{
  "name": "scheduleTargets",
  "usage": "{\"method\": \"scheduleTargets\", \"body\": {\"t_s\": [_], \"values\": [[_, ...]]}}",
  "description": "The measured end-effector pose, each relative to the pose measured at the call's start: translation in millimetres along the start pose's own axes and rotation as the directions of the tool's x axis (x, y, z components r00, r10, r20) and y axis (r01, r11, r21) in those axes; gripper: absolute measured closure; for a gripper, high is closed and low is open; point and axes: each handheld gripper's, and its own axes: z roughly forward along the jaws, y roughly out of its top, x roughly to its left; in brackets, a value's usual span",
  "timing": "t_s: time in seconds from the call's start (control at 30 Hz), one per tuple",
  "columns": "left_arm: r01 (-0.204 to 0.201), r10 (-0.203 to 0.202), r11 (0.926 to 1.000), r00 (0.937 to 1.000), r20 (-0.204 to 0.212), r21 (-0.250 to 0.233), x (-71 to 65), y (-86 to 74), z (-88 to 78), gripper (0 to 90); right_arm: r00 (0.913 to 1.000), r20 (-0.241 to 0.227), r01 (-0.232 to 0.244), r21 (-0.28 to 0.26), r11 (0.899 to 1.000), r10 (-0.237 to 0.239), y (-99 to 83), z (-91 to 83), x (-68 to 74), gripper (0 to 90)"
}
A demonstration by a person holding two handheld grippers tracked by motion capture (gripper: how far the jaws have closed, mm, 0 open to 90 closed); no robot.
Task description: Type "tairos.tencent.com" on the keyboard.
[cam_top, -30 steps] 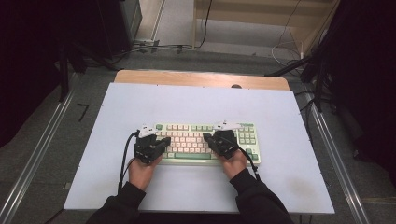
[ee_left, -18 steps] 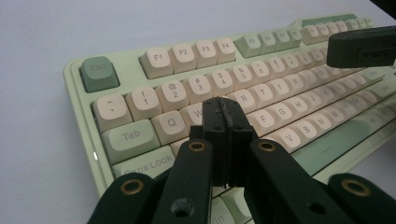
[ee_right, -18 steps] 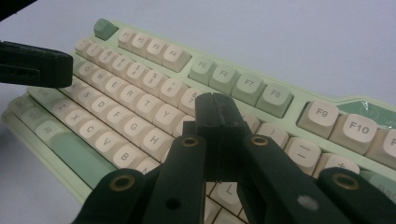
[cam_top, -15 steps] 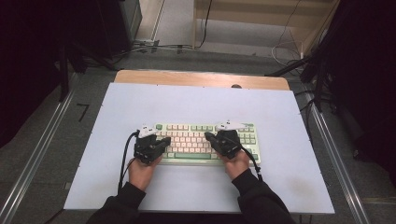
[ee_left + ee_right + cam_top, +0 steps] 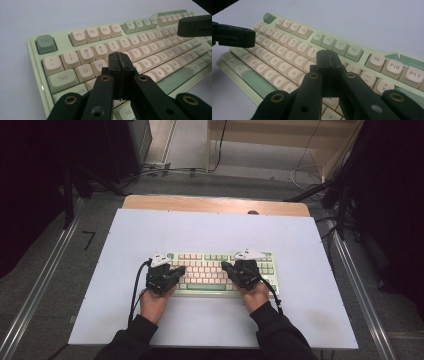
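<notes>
Fingers of both grippers are pressed together, empty, over the keyboard.

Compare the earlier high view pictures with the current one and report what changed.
No visible change. The left tongs and the right tongs stay shut and empty over the keyboard, which lies in the same spot on the table.

we hold the left gripper and right gripper side by side, tips angled toward each other, both with jaws pressed together and nothing between them, forearms behind them.
</notes>
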Motion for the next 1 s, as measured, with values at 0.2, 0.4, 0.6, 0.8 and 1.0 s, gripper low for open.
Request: {"method": "scheduleTargets", "body": {"t_s": [0.2, 0.4, 0.6, 0.8, 1.0], "values": [[-0.002, 0.002, 1.0000, 1.0000, 0.001, -0.006, -1.7, 2.9, 2.7, 90.0, 1.0000, -0.001, -0.002, -0.001, 1.000, 0.002, 0.0, -0.7, 0.1, 87.8], [0.005, -0.005, 0.9999, 1.0000, 0.000, -0.014, -2.0, 6.3, 4.7, 90.0, 1.0000, 0.000, 0.001, -0.002, 1.000, -0.001, -0.1, -0.3, 0.2, 87.8], [-0.005, 0.005, 0.9999, 1.0000, 0.006, -0.014, -5.4, 8.5, 7.3, 90.0, 1.0000, -0.001, 0.003, -0.006, 1.000, -0.003, 0.0, -0.4, 0.0, 87.8], [-0.008, 0.008, 0.9999, 0.9999, 0.007, -0.014, -7.6, 11.2, 10.6, 90.0, 1.0000, 0.001, 0.002, -0.008, 1.000, -0.002, 0.1, -0.9, -0.4, 87.8], [-0.006, 0.007, 0.9999, 0.9999, 0.013, -0.010, -9.1, 12.4, 14.6, 90.0, 1.0000, 0.003, 0.007, -0.013, 1.000, -0.007, 0.4, -1.1, -0.8, 87.8]]}}
